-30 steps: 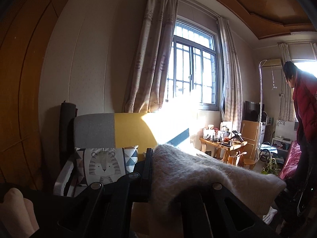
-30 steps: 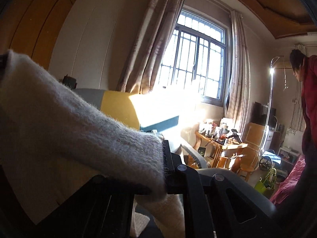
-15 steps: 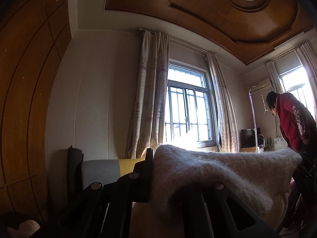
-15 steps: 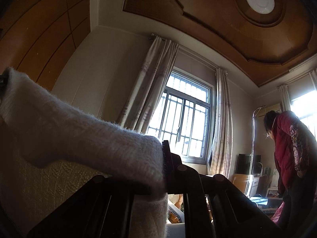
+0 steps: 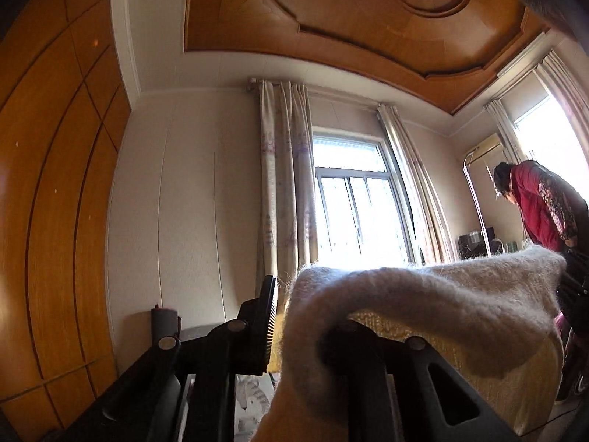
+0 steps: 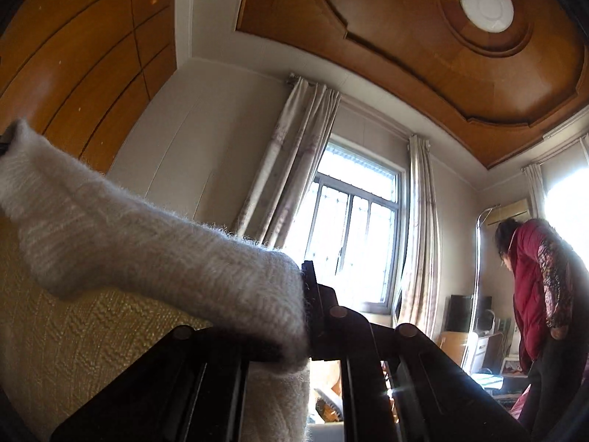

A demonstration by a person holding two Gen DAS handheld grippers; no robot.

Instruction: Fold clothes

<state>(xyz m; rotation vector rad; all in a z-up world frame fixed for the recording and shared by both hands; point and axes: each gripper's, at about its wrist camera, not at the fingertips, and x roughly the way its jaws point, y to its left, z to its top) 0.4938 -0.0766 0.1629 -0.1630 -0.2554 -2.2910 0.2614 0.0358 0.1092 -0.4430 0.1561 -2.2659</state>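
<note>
A fuzzy cream knitted sweater hangs stretched between both grippers, held high and facing the ceiling. My left gripper is shut on one end of its fluffy edge, and the cloth drapes over the right finger and hides it. In the right wrist view the same sweater runs off to the left, and my right gripper is shut on its other end. The yellowish body of the knit hangs below in both views. The far end of the sweater reaches the other gripper at each frame's edge.
A person in a red jacket stands at the right, also seen as a person in the right wrist view. A barred window with curtains lies ahead. Wooden wardrobe panels fill the left. A sofa and tiger cushion sit below.
Both grippers have risen and tilted up with the sweater; the view has swung from the sofa and desk level to the ceiling. The grip on the sweater is unchanged.
</note>
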